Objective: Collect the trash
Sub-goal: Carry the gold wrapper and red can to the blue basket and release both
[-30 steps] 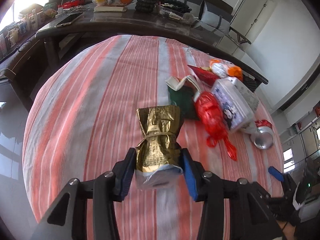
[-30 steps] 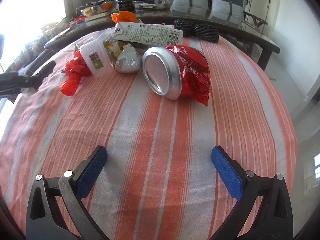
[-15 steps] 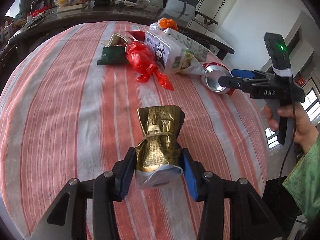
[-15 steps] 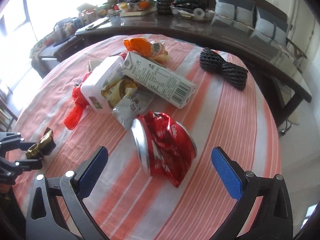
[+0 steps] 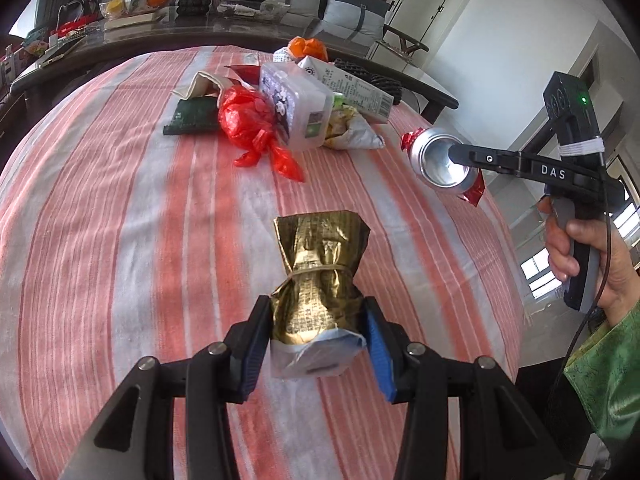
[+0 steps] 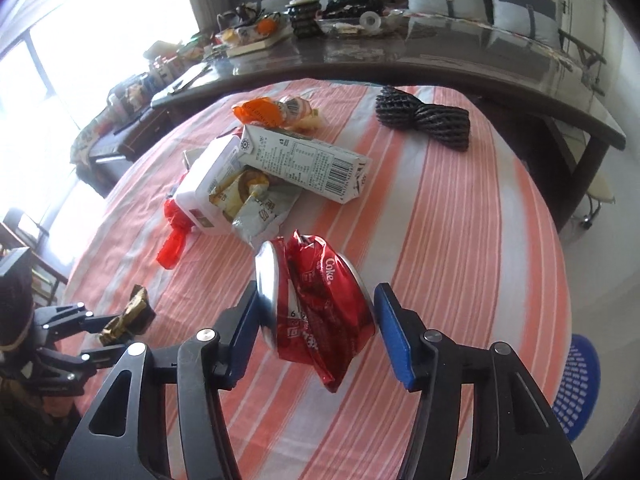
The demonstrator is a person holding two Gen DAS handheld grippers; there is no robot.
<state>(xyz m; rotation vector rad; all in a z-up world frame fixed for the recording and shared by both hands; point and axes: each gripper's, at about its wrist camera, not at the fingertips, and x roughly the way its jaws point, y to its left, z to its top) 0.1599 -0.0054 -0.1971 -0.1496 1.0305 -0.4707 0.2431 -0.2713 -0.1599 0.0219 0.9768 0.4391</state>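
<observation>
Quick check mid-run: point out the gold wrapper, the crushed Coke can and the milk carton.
gold wrapper [image 5: 318, 304], left wrist view, on its crinkled lower body.
crushed Coke can [image 6: 320, 304], right wrist view, on its red side.
milk carton [image 6: 304, 160], right wrist view, on its printed face.

Left gripper [image 5: 316, 344]: clamping the gold packet [image 5: 318, 280] above the striped cloth [image 5: 120, 240].
Right gripper [image 5: 454, 154]: reaching against the crushed can [image 5: 440, 160], grip unclear.

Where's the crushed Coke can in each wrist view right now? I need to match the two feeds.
Left wrist: the crushed Coke can sits right of centre, its silver base facing the camera, at the right gripper's tip.
Right wrist: the can is low centre, between the right gripper fingers.
Shared landmark: the white milk carton in the trash pile.
</observation>
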